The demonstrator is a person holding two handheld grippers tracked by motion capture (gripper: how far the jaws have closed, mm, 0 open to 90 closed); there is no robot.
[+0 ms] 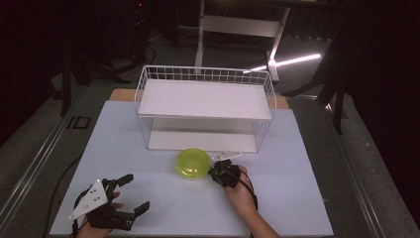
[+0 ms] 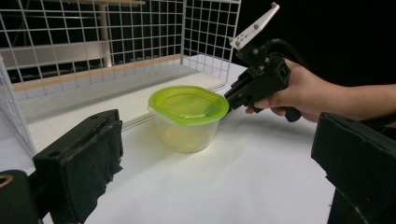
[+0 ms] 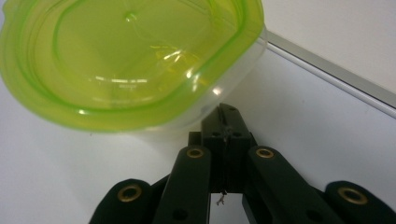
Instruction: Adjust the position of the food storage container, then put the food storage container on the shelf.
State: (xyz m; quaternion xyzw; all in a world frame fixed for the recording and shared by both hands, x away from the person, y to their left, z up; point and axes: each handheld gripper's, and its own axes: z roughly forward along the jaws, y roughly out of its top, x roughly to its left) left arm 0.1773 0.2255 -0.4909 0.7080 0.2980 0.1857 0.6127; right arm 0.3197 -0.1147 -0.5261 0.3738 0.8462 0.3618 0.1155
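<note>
A clear plastic container with a lime-green lid stands on the white table in front of the wire rack. My right gripper is shut, its jaws pressed together, with the tips right at the container's rim on its right side, just under the lid's edge. I see nothing between the jaws. My left gripper is open and empty near the table's front left, pointing toward the container from a distance.
A white wire rack with two white shelves stands at the back middle of the table. A thin white strip lies just behind the container at the rack's foot. Dark floor surrounds the table.
</note>
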